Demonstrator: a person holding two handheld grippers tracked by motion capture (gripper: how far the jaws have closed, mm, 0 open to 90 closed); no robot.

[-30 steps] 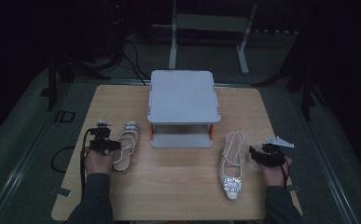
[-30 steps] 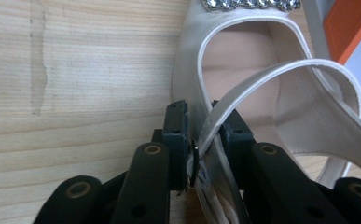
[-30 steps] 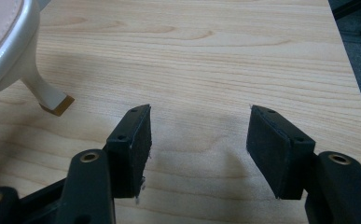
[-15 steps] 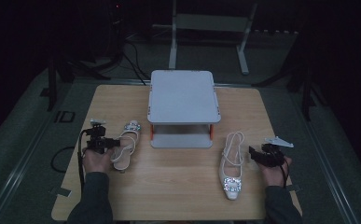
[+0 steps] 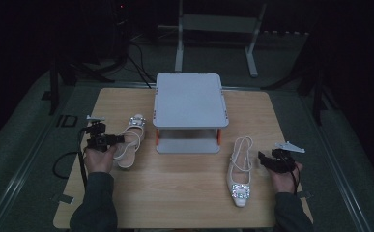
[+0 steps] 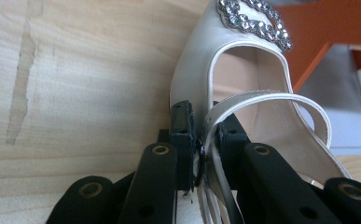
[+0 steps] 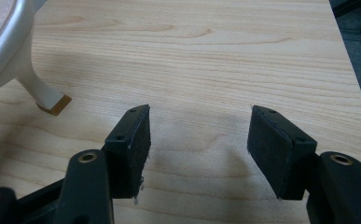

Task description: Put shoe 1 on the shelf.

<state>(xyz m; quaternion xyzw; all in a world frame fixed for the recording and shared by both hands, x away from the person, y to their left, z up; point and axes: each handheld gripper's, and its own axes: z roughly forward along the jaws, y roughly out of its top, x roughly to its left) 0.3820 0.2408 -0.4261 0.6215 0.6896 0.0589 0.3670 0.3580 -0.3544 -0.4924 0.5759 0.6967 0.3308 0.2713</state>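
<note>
Wooden desk [image 5: 184, 183], pale-grained, under dim light. At its far middle, grey two-tier stand [image 5: 189, 99] on orange legs. Left of the stand, white slingback shoe [image 5: 129, 140] with jewelled toe, its strap [image 6: 262, 100] and side wall pinched in the clenched left claw [image 5: 119, 139]. Right of the stand, matching shoe [image 5: 240, 169], jewelled toe toward the near edge. Just beside that shoe, right claw [image 5: 262, 157], released, jaws spread wide above bare wood, shoe's heel [image 7: 45, 95] close by.
</note>
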